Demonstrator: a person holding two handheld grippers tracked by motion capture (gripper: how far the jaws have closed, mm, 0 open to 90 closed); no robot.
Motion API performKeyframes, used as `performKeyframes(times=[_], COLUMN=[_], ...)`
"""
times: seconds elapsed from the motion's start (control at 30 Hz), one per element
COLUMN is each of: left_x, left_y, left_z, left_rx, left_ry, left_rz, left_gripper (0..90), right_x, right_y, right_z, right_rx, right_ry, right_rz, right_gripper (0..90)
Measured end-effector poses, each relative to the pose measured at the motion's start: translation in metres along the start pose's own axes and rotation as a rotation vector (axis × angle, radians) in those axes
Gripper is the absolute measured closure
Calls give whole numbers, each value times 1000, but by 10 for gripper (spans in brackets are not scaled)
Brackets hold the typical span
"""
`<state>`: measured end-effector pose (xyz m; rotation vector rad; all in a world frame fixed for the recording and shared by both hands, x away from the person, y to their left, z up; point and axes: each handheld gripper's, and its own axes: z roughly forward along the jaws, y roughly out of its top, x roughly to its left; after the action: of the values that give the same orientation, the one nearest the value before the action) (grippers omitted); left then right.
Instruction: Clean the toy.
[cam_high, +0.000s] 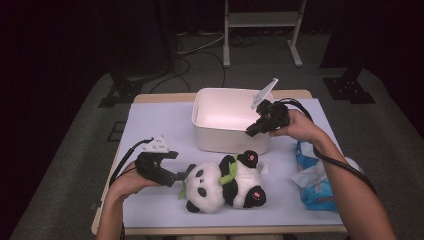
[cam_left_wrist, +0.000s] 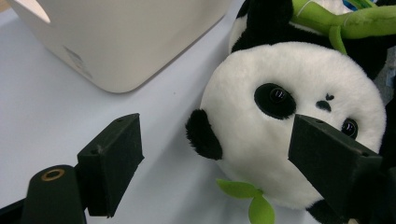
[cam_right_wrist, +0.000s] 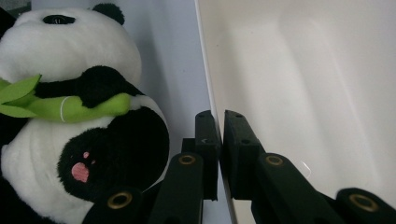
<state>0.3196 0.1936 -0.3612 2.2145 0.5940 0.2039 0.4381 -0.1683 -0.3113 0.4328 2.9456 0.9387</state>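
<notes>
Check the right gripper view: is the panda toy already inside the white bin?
No: the panda toy lies on the table outside the white bin, beside its wall.

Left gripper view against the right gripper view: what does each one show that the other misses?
Left: the eyes and nose of the panda, with the left tongs open near its head. Right: the inside of the box, the right tongs shut on its wall, and the pink foot pad. Both: panda, green bamboo, box, white table cover.

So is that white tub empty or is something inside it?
Empty, as far as visible: the white tub shows bare walls inside; the panda lies outside.
</notes>
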Motion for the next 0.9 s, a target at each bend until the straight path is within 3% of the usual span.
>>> performKeyframes(times=[0.67, 0.8, 0.9], left_x=[0, 0, 0], left_y=[0, 0, 0], left_z=[-1, -1, 0], left_rx=[5, 5, 5], left_ry=[-2, -3, -5], left_rz=[2, 2, 1], left_gripper=[167, 167, 167], right_x=[6, 4, 6], right_y=[-9, -9, -8], right_z=[-6, -6, -12], right_rx=[10, 9, -21], right_ry=[13, 21, 19], right_rz=[15, 35, 36], right_gripper=[832, 803, 751])
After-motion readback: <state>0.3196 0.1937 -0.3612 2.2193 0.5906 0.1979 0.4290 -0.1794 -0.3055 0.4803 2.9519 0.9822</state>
